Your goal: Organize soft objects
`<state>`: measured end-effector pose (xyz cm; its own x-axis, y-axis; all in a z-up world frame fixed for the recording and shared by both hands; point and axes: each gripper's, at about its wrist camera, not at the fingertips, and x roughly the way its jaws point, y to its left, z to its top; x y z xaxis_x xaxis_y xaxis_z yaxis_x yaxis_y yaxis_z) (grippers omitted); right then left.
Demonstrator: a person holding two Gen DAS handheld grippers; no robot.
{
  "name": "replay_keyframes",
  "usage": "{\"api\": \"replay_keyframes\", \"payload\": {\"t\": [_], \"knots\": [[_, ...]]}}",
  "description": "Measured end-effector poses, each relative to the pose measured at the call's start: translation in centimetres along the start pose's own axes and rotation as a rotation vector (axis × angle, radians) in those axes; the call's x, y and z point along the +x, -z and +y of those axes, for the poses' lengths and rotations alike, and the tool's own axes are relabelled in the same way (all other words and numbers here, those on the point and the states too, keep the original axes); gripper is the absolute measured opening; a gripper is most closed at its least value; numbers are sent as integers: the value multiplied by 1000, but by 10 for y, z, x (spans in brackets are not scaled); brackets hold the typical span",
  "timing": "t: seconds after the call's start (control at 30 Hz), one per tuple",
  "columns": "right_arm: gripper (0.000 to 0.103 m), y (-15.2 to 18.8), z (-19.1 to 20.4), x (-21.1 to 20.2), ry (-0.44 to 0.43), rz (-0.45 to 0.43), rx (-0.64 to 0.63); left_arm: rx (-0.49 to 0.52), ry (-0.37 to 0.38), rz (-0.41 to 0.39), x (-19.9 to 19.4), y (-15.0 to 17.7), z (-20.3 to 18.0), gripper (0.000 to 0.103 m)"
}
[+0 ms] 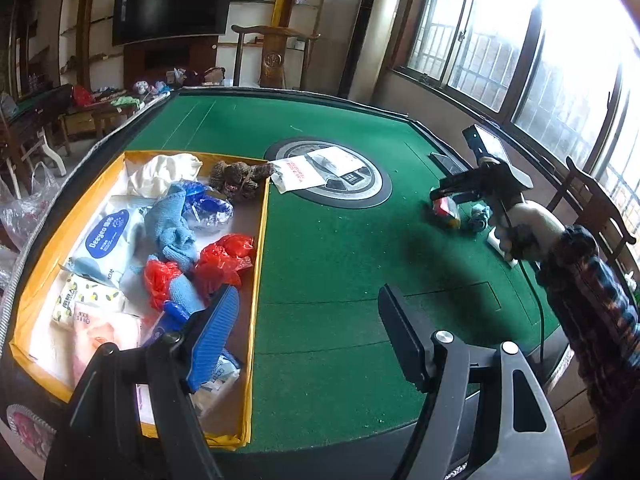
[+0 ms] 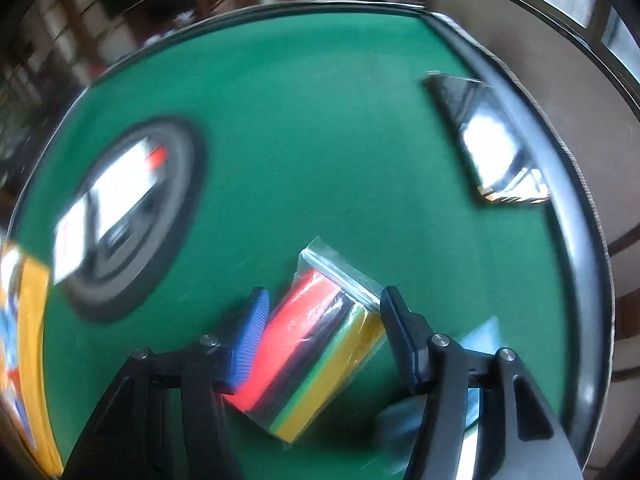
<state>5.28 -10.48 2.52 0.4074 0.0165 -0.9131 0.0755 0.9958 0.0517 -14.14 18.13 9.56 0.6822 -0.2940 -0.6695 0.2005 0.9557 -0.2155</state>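
Landmark: green felt table (image 1: pixel 340 264), dark raised rim
Behind it: wall with a dark television (image 1: pixel 173 7); wooden shelving beside it; a carved wooden stand (image 1: pixel 274 56); a tall cream floor unit (image 1: pixel 374 38)
Right of it: barred windows (image 1: pixel 520 48), glaring daylight; wooden chair (image 1: pixel 592 200)
Left of it: cluttered low wooden furniture (image 1: pixel 100 110)

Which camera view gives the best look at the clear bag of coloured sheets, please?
The right wrist view: the clear bag of coloured sheets fills the foreground between the right gripper fingers, its stripes distinct. The left wrist view shows it small and distant under that gripper.
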Motion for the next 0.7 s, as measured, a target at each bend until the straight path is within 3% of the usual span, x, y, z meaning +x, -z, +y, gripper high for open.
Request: {"api": "replay_keyframes", "payload": {"t": [0.13,0.27,0.33,0.4,0.47,0.53,0.7], "knots": [[54,39,51,-15,-86,14,-121,-29,30,24,10,0,4,72],[55,79,93,-37,-344,63,-235,-14,57,51,17,4,-3,72],[55,88,95,-60,-374,11,-250,-3,65,58,18,5,-7,72],[55,90,82,-86,-351,-85,-235,7,74,69,18,6,-10,72],[60,88,52,-110,-266,-205,-182,13,84,78,19,7,-11,72],[71,87,21,-123,-190,-269,-97,17,97,92,23,9,-14,72],[71,82,-80,-117,-105,-262,213,21,136,136,35,13,-25,72]]}}
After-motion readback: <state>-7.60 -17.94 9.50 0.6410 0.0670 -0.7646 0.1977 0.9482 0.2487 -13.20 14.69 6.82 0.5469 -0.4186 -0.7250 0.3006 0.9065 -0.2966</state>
